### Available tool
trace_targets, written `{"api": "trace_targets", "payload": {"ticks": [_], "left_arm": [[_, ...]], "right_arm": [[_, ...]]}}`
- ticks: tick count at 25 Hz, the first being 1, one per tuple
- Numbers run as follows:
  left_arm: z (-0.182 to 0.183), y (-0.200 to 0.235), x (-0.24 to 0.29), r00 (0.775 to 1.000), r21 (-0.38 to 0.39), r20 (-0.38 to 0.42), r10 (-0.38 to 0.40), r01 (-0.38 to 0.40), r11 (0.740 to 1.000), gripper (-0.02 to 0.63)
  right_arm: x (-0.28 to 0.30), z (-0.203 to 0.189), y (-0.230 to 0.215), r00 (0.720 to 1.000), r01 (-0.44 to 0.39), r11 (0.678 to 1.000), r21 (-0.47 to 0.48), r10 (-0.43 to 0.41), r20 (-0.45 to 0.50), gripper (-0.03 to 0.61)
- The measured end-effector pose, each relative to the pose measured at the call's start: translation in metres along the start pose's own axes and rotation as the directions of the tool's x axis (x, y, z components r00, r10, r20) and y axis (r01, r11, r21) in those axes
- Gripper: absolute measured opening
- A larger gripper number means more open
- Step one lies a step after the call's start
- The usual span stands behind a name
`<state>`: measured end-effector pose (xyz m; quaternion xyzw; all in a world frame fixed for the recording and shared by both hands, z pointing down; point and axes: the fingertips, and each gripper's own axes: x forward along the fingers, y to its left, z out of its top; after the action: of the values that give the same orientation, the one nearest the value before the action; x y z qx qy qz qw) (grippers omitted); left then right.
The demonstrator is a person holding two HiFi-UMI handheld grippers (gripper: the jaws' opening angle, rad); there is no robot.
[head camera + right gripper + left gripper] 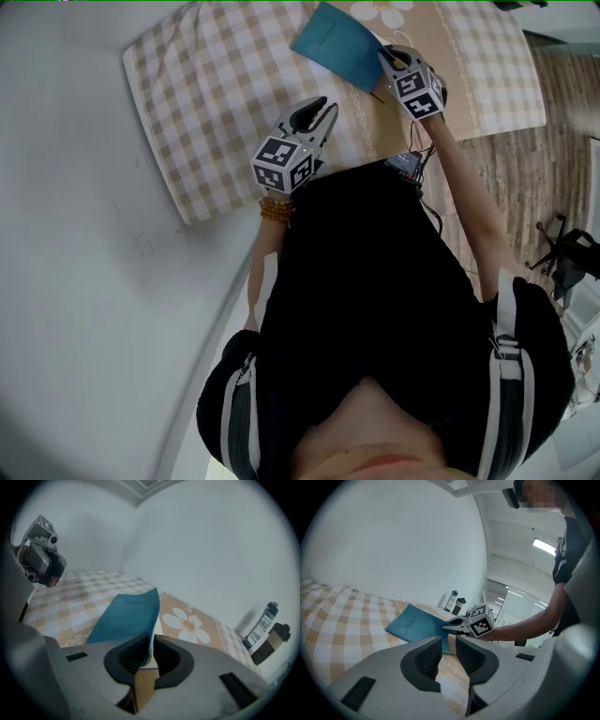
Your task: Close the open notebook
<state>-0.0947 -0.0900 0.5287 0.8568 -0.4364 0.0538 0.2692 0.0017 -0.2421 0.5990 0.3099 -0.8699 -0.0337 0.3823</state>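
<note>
Checked cloth (206, 84) beneath rectangular teal notebook (337, 42)

A teal-covered notebook (124, 618) with small print on its cover is seen at the far right of the checked cloth (216, 84), its cover slanted over white pages, near edge pinched by the right gripper (151, 644)

print on notebook (415, 625) cover: unreadable
</note>
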Motion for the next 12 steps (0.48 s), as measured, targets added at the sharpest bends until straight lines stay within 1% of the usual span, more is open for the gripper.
{"api": "trace_targets", "payload": {"ticks": [6, 12], "left_arm": [[-0.002, 0.002, 0.001, 1.0, -0.005, -0.002, 0.001, -0.001, 1.0, 0.098], [-0.003, -0.001, 0.0, 1.0, -0.007, 0.001, -0.005, 0.005, 1.0, 0.098]], "right_arm": [[0.01, -0.009, -0.001, 0.999, -0.025, 0.999, 0.033, 0.026, -0.027, 0.038], [0.017, -0.016, -0.002, 0.993, -0.09, 0.986, 0.14, 0.1, -0.061, 0.04]]}}
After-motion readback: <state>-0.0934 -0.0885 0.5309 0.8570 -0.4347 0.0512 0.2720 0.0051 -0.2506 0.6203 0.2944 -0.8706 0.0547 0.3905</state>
